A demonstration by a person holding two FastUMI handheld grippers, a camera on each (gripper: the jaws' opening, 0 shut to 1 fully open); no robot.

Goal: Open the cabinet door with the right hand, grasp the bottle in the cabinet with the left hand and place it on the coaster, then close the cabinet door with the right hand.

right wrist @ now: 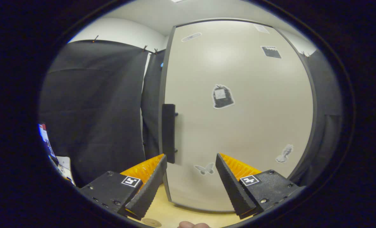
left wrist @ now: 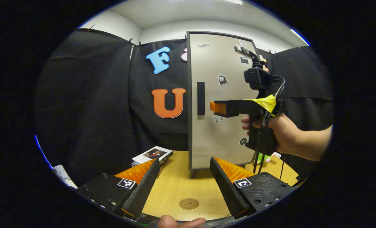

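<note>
Reaching for the cabinet door point(right wrist: 238, 110), I bring my right gripper point(right wrist: 191, 177) close to it. The door is shut, so the bottle is hidden inside and I cannot see it. The door looks flat, hard and smooth, so my fingers would slip on its face. I think the best place to grab is the dark handle point(right wrist: 168, 133), a tall, stiff bar near the door's left edge. It sits just above my left finger. My right gripper is wide open and holds nothing.

From the left gripper view, my right hand point(left wrist: 280, 133) holds its gripper up at handle height, pointing straight at the door, with the tip near the handle but not touching.

My left gripper point(left wrist: 184, 177) waits low over the table point(left wrist: 175, 186). It is wide open and empty too. The round coaster point(left wrist: 189, 203) lies on the table between its fingers, in front of the cabinet.
</note>
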